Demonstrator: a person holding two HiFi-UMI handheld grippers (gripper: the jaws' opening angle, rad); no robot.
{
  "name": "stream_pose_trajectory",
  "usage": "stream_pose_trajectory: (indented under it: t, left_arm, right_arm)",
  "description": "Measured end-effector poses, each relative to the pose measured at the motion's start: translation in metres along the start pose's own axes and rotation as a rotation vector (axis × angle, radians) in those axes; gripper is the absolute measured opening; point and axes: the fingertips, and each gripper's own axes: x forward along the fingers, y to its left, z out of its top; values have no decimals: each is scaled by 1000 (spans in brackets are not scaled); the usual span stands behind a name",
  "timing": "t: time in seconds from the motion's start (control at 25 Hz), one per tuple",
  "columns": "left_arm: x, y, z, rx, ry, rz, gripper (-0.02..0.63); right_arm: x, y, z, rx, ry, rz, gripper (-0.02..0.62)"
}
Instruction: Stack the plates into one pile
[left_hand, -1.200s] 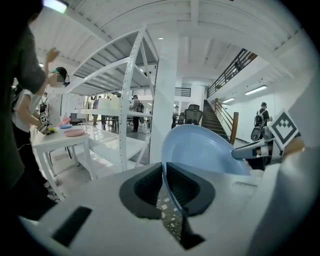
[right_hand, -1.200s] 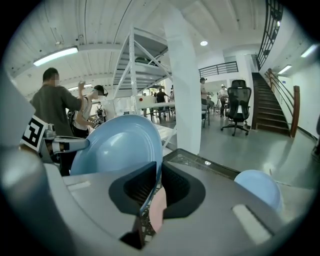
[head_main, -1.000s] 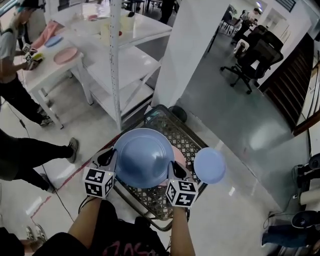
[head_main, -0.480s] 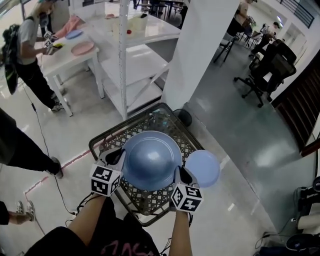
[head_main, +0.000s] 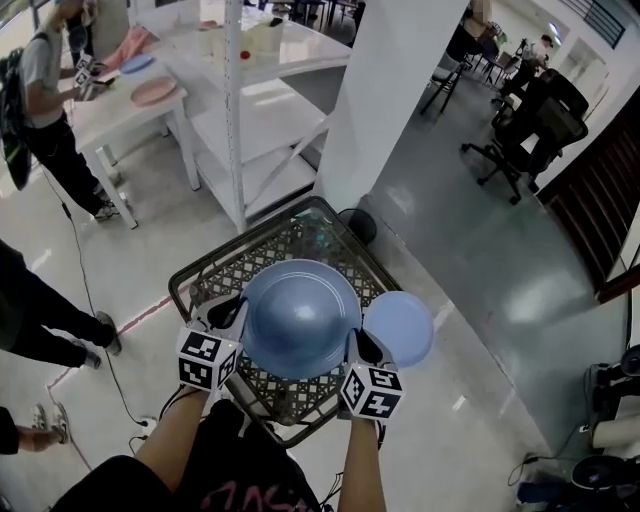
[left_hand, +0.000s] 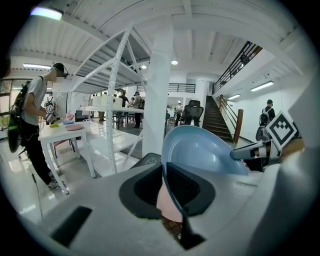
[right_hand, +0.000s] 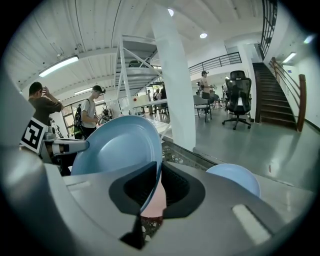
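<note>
A large blue plate (head_main: 300, 318) hangs upside down over a black wire basket (head_main: 186, 277). My left gripper (head_main: 225, 312) is shut on its left rim and my right gripper (head_main: 358, 345) is shut on its right rim. The left gripper view has the blue plate (left_hand: 205, 150) edge-on in the left gripper (left_hand: 167, 186), with a pink plate (left_hand: 167, 206) just under it. In the right gripper view the blue plate (right_hand: 117, 145) sits likewise in the right gripper (right_hand: 152, 187) above the pink plate (right_hand: 154, 202). A smaller light-blue plate (head_main: 398, 328) lies right of my right gripper; its support is hidden.
A white shelving rack (head_main: 235, 110) and a white pillar (head_main: 385, 90) stand beyond the basket. A person (head_main: 45, 90) works at a white table (head_main: 95, 120) holding pink and blue plates at far left. Another person's legs (head_main: 40, 320) are at left, office chairs (head_main: 520, 120) at far right.
Both grippers have carried the blue plate forward over the basket, which now shows more of its far side. The grips on the plate look unchanged.
</note>
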Motion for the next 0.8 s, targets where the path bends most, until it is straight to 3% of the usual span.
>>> stream_pose_trajectory:
  t: [0.36, 0.8]
  left_arm:
    - [14, 17, 6, -3, -4, -50, 26]
    - [23, 24, 12, 1, 2, -52, 26]
  right_arm:
    - [12, 7, 9, -4, 7, -47, 40]
    - [23, 6, 14, -20, 25, -45, 43]
